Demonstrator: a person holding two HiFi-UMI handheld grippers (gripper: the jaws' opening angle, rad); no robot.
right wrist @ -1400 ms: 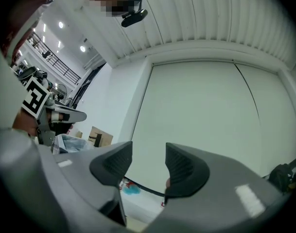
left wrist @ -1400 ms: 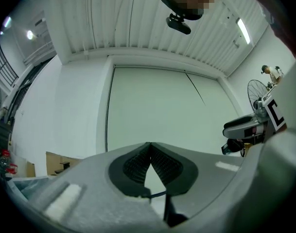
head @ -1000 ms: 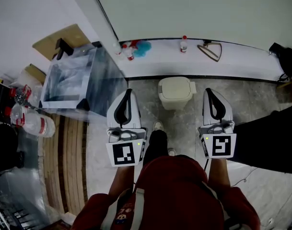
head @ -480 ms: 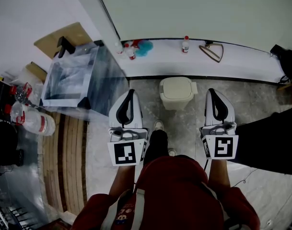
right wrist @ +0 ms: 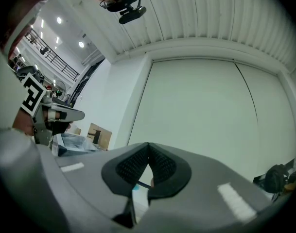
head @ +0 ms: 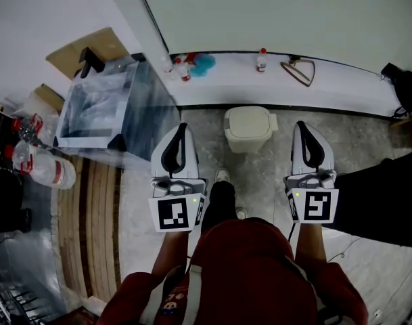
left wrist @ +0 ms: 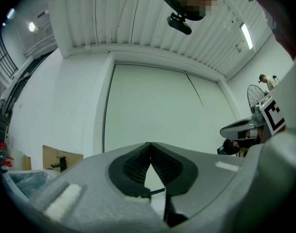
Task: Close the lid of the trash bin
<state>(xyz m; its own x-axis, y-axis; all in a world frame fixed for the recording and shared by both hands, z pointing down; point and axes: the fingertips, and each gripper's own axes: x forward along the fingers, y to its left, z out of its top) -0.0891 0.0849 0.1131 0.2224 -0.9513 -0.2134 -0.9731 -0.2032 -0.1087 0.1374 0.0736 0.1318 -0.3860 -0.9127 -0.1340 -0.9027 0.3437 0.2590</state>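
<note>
Head view looks down on one cream, rounded-square plastic trash bin (head: 249,128), lid lying flat, on the mottled grey floor (head: 260,181) between two white grippers held parallel, left gripper (head: 182,128) and right gripper (head: 303,126), each with ribbed black jaws closed on nothing.

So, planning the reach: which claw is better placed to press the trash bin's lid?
Right, probably: the right claw sits nearer the trash bin than the left claw does; both are shut and empty.
</note>
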